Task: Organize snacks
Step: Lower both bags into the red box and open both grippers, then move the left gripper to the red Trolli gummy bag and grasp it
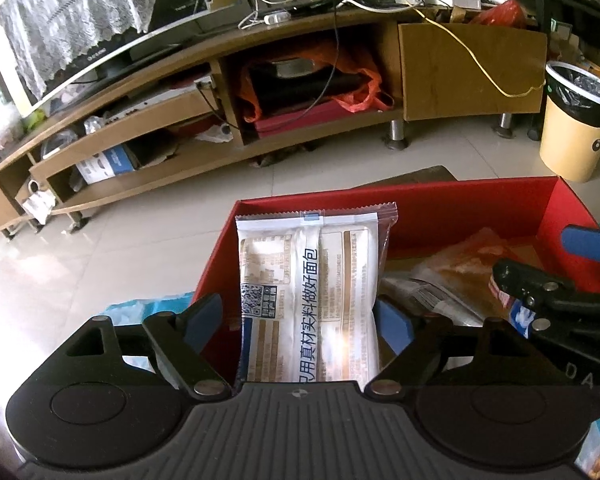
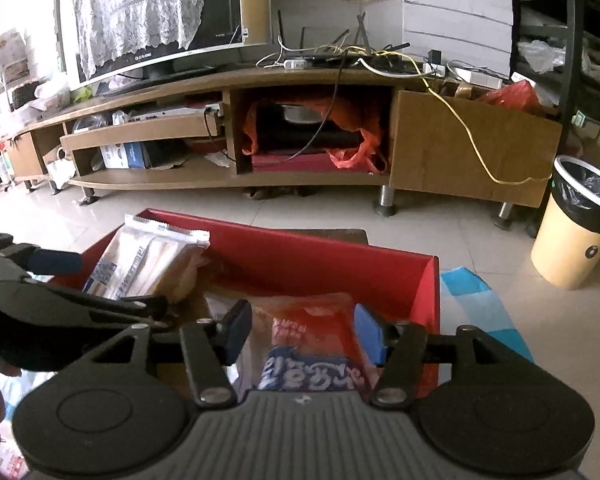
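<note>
Starting at my left, my left gripper has its two blue pads spread fairly wide with a white bread packet standing upright between them. The right pad looks pressed to the packet's edge, while the left pad stands a little clear of it, so I cannot tell whether I truly have a grip on it. The packet rises straight ahead of my fingers, over the near-left corner of the red box, its printed back facing me.

To the right of that, inside the box, lie other snack packets — a clear one with orange-brown contents sits just ahead of my right gripper, which enters this view from the right edge.

My right gripper is also spread, its pads either side of an orange snack bag with blue and white lettering. Neither pad clearly touches it. The bag lies in the box directly under and ahead of my fingers, toward the near-right corner.

Beyond both grippers stands a wooden TV cabinet, and far to my right a cream waste bin on the tiled floor.
</note>
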Demonstrator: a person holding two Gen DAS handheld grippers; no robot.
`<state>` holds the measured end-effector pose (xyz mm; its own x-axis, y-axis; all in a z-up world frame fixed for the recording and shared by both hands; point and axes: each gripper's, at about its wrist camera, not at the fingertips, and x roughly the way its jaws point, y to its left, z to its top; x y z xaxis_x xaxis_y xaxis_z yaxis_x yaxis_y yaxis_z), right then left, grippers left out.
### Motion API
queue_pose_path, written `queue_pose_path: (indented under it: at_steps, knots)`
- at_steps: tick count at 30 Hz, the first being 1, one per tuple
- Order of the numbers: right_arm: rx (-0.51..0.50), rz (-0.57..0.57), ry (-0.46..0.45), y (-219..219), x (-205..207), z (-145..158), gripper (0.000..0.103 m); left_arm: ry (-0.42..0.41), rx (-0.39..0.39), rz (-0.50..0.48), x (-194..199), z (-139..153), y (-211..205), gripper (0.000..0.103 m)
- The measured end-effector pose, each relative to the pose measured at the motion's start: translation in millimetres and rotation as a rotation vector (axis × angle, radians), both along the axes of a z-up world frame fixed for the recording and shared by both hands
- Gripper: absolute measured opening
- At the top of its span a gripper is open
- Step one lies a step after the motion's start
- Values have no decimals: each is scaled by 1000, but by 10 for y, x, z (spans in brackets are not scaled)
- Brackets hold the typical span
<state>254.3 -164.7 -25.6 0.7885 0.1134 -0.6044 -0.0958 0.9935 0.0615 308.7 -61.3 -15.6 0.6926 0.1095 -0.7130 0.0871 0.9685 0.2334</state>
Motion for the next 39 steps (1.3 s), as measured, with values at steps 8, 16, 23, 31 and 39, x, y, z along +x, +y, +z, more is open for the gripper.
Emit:
queue_pose_path:
  at_steps: [8, 16, 23, 31, 39]
  knots:
    - [-20, -15, 7, -46, -86, 103, 57, -2, -43, 12, -153, 149, 87, 89]
    - [-29, -4, 39, -13, -350, 406, 59, 19, -131, 16, -549, 370, 304, 89]
    - [-50, 29, 48, 166, -734, 627, 61, 40, -145, 9, -965, 478, 454, 90]
    - [-69, 64, 70, 311, -1159, 656, 62, 49, -186, 4, -1367, 516, 561, 93]
    - [-78, 61, 123, 255, -1413, 557, 62, 100, -194, 13, -1589, 376, 627, 94]
